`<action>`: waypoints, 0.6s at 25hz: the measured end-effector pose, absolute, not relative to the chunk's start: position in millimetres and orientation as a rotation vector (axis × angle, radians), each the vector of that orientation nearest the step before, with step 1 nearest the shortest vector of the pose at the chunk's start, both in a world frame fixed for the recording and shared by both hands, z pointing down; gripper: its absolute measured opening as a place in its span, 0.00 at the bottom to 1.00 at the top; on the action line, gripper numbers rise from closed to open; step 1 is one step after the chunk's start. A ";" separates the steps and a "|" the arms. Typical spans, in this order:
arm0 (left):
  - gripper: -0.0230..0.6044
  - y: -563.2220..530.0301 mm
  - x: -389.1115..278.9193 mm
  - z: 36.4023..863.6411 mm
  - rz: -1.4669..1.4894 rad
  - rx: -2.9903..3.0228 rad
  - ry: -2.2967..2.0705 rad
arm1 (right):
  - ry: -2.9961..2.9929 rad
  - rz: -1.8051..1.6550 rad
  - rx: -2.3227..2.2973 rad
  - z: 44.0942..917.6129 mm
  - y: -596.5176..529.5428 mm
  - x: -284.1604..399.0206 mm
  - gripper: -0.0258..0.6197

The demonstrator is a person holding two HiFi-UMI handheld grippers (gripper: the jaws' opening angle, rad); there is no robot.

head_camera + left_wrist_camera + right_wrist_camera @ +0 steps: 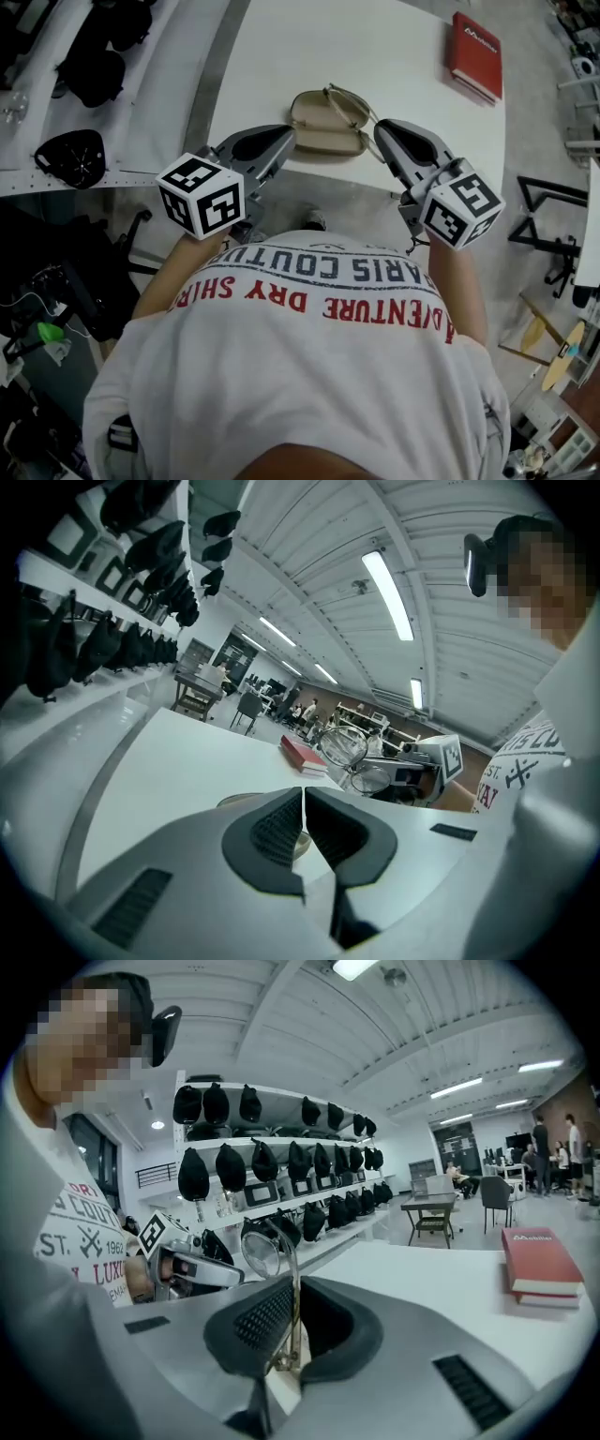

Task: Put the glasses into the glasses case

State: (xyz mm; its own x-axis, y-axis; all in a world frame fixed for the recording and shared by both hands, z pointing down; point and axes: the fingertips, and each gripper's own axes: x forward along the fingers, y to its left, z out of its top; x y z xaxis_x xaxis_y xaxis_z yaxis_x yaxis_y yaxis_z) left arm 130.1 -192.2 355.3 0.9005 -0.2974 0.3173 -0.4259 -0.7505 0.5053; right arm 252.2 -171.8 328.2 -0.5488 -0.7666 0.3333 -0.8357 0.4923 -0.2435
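Note:
An open beige glasses case (326,125) lies near the front edge of the white table (375,47). Thin gold-rimmed glasses (361,105) hang just above the case's right end, and my right gripper (382,127) is shut on them. In the right gripper view a round lens (261,1252) stands up beyond the jaws and the frame runs down between the pads (267,1321). My left gripper (286,134) is at the case's left end, jaws shut with nothing seen between them. In the left gripper view the case (236,801) peeks out beyond the tips, with the glasses (345,746) to the right.
A red book (475,54) lies at the table's far right corner. Shelves with black bags (94,70) run along the left of the table. A person's white shirt (309,375) fills the lower head view. Chairs and tables stand farther off in the room.

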 end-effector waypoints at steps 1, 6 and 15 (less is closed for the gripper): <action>0.08 -193.6 128.7 357.6 0.286 2.465 -0.539 | -2.560 0.556 1.357 328.9 -175.6 251.1 0.10; 0.08 -198.1 120.6 370.1 0.270 2.420 -0.642 | -2.567 0.474 1.204 339.6 -191.7 243.8 0.10; 0.08 -203.4 107.8 391.7 0.273 2.357 -0.782 | -2.573 0.426 0.969 383.5 -206.0 230.2 0.10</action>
